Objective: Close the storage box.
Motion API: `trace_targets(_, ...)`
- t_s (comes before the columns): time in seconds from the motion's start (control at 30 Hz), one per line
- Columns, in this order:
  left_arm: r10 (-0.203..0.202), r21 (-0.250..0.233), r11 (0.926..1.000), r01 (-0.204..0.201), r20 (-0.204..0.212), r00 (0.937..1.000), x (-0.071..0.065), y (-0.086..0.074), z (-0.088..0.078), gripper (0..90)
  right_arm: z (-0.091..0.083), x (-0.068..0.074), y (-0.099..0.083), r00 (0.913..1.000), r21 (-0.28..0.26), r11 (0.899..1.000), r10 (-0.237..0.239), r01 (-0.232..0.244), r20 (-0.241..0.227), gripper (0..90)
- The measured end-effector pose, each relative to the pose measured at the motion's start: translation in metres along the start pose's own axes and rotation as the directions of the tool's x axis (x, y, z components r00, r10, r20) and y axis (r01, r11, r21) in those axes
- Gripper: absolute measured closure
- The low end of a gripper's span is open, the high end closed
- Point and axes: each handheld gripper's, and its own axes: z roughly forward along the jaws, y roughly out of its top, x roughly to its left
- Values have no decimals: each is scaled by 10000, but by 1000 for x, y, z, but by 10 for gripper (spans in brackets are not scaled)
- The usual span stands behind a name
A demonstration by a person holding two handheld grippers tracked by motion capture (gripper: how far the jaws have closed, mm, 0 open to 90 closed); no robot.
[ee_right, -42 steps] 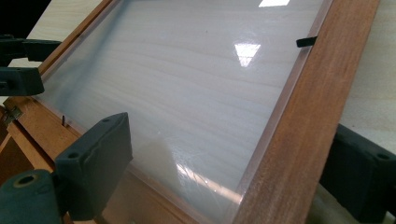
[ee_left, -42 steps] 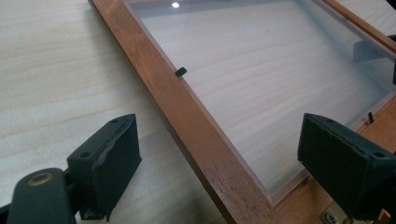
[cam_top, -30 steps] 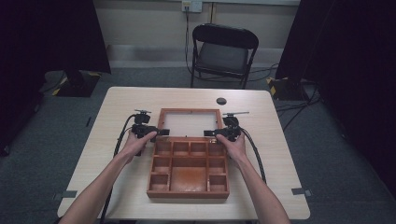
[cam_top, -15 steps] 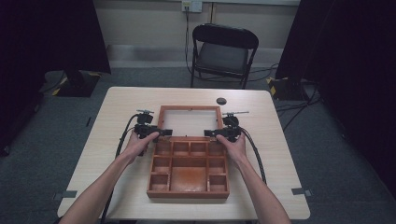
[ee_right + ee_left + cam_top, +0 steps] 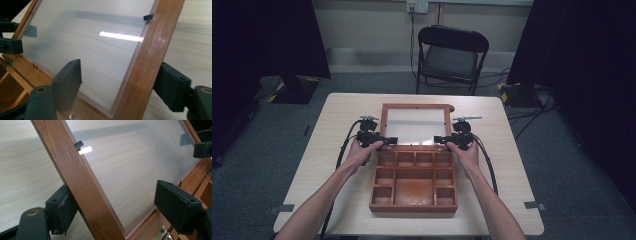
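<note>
Both tools, left (image 5: 388, 140) and right (image 5: 440, 139), have just been narrowing astride the lid's (image 5: 415, 107) side rails but remain unclamped, so lifting the lid shut looks imminent.

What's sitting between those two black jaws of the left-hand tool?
In the left gripper view, the wooden side rail of the box's glazed lid runs up between the left gripper's jaws, with a strip of clear pane beside it. The jaws have just been closing; the far pad stands off the rail.
</note>
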Motion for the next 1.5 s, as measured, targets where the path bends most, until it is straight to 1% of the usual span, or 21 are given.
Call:
trace_targets(0.07,1,-50,10000,-1,-57,10000,-1,2,-2,220,-2,0,1,10000,-105,9999,-33,33,4,301)
trace_targets(0.1,84,-83,9999,-85,-83,9999,0,2,-4,235,-3,-1,1,10000,-149,9999,-66,66,23,314)
trace_targets(0.13,53,-142,9999,-54,-48,10000,0,2,-4,249,-5,0,2,10000,-182,9998,-39,39,35,325)
trace_targets(0.27,156,-223,9996,-156,-8,9999,0,4,-9,296,-9,1,3,10000,-341,9994,-37,38,30,349)
trace_targets(0.3,301,-217,9993,-301,-39,9995,0,5,-11,307,-10,1,3,10000,-403,9992,-53,54,39,352)
trace_targets(0.33,230,-302,9993,-229,23,9997,0,5,-13,319,-11,2,4,10000,-411,9992,-16,15,-7,355)
trace_targets(0.4,324,-427,9986,-320,80,9994,0,6,-17,360,-17,2,6,9999,-555,9985,-37,31,-103,391)
trace_targets(0.5,370,-601,9975,-360,167,9992,-1,8,-22,375,-21,3,7,9998,-665,9978,-41,30,-171,402)
trace_targets(0.57,353,-718,9968,-341,165,9992,-2,8,-24,382,-23,4,8,9997,-778,9970,-61,44,-215,408)
trace_targets(0.63,443,-760,9962,-432,132,9989,-4,9,-26,395,-26,5,8,9997,-880,9961,-89,68,-235,409)
trace_targets(0.77,540,-889,9947,-522,181,9984,-5,10,-32,444,-32,8,10,9996,-1060,9943,-112,83,-268,443)
trace_targets(0.83,553,-964,9940,-525,274,9981,-7,10,-35,447,-36,7,11,9993,-1112,9937,-182,145,-327,462)
trace_targets(0.87,578,-996,9935,-550,248,9980,-8,11,-37,448,-39,7,11,9989,-1163,9931,-175,124,-435,476)
trace_targets(1.0,625,-1071,9924,-602,182,9979,-12,11,-40,448,-42,10,11,9988,-1162,9930,-262,213,-407,475)
trace_targets(1.03,697,-1075,9919,-676,155,9974,-12,12,-41,454,-43,11,11,9989,-1159,9930,-283,239,-364,476)
trace_targets(1.17,812,-1163,9902,-775,277,9963,-14,12,-48,493,-48,14,10,9987,-1164,9927,-357,312,-368,485)
trace_targets(1.27,971,-1265,9877,-919,362,9946,-17,10,-53,512,-52,17,9,9980,-1215,9916,-501,451,-384,480)
trace_targets(1.33,1151,-1231,9861,-1113,238,9931,-21,9,-56,522,-56,19,9,9976,-1181,9919,-524,466,-462,477)
trace_targets(1.37,1098,-1281,9862,-1053,283,9936,-22,8,-58,519,-58,19,8,9972,-1198,9917,-526,459,-529,478)
trace_targets(1.5,1354,-1214,9841,-1298,387,9900,-26,6,-63,512,-64,22,6,9965,-1316,9902,-549,463,-627,477)
